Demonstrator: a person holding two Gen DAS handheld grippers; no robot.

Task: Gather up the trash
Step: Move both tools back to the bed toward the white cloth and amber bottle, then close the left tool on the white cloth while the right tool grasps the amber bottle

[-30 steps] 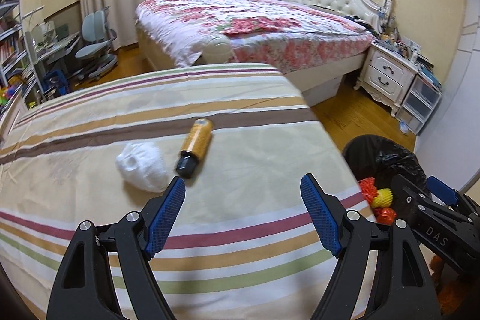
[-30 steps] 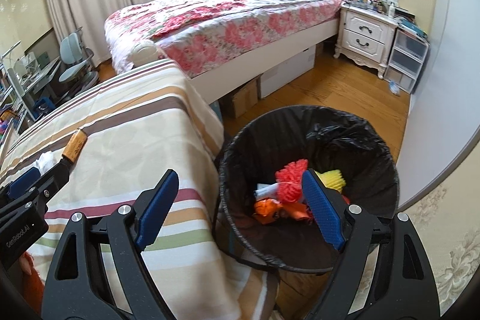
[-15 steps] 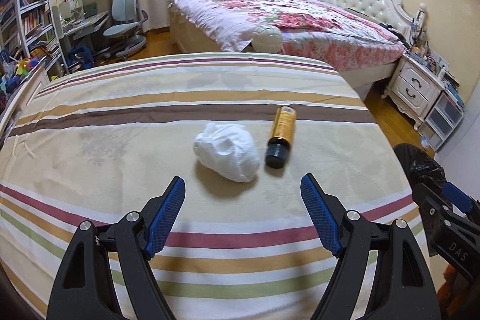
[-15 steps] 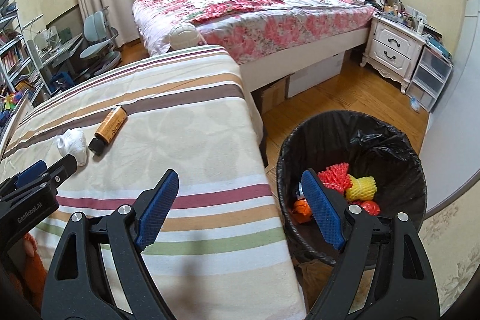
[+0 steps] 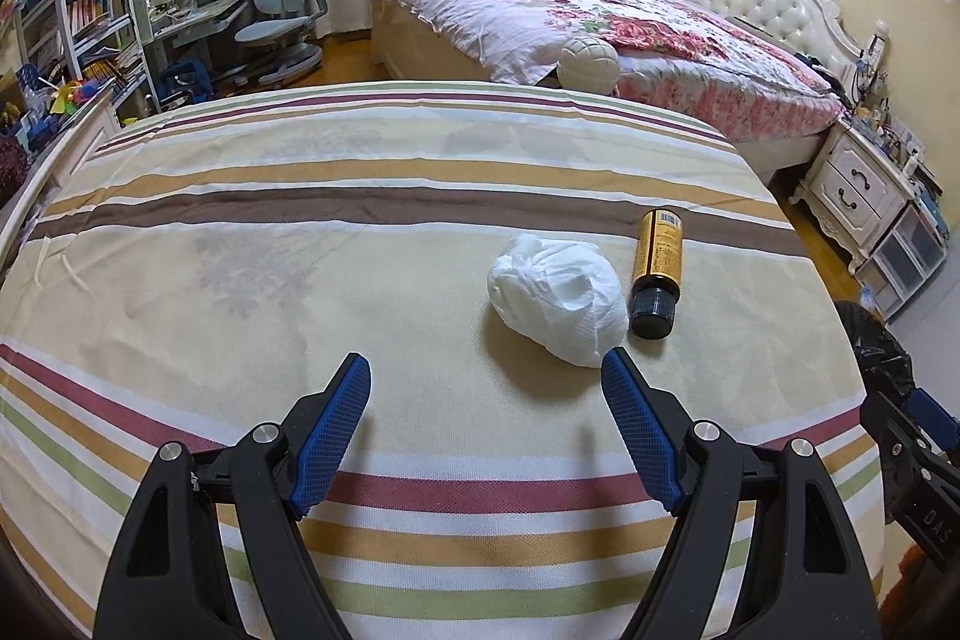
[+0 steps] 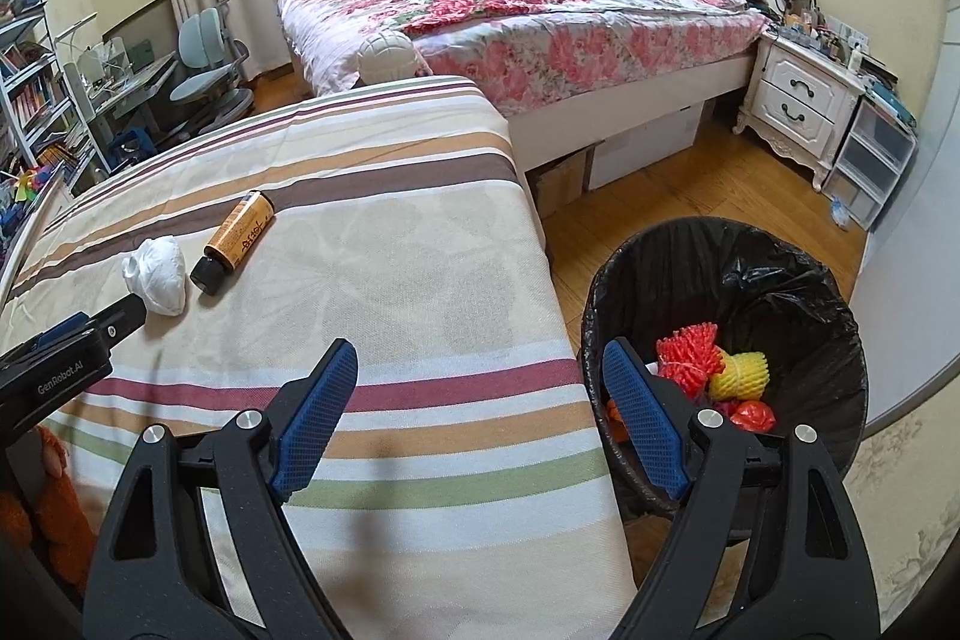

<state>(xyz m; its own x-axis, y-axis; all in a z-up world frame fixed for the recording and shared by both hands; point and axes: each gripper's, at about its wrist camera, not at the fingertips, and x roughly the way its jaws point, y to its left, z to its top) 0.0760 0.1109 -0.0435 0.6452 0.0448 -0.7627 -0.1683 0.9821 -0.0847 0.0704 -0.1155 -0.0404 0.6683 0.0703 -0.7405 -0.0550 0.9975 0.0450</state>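
Observation:
A crumpled white paper wad (image 5: 559, 304) lies on the striped bedspread (image 5: 300, 232). An amber bottle with a black cap (image 5: 656, 266) lies just right of it. My left gripper (image 5: 489, 370) is open and empty, low over the spread, with the wad just ahead of its right finger. My right gripper (image 6: 474, 358) is open and empty over the bed's right edge. The wad (image 6: 155, 274) and bottle (image 6: 235, 242) show far left in the right wrist view. A black-lined trash bin (image 6: 726, 280) stands on the floor to the right, holding red and yellow foam nets (image 6: 708, 361).
A flowered bed (image 6: 540, 10) with a white headboard stands behind. A white nightstand (image 6: 801, 100) and plastic drawers (image 6: 870, 160) are at far right. A desk, chairs (image 5: 282, 16) and bookshelves fill the far left. A cream ball (image 5: 589, 64) sits beyond the striped bed.
My left gripper has swung left and closed in on the wad and bottle. My right gripper has swung from over the bin to over the bed's edge. Both stay open.

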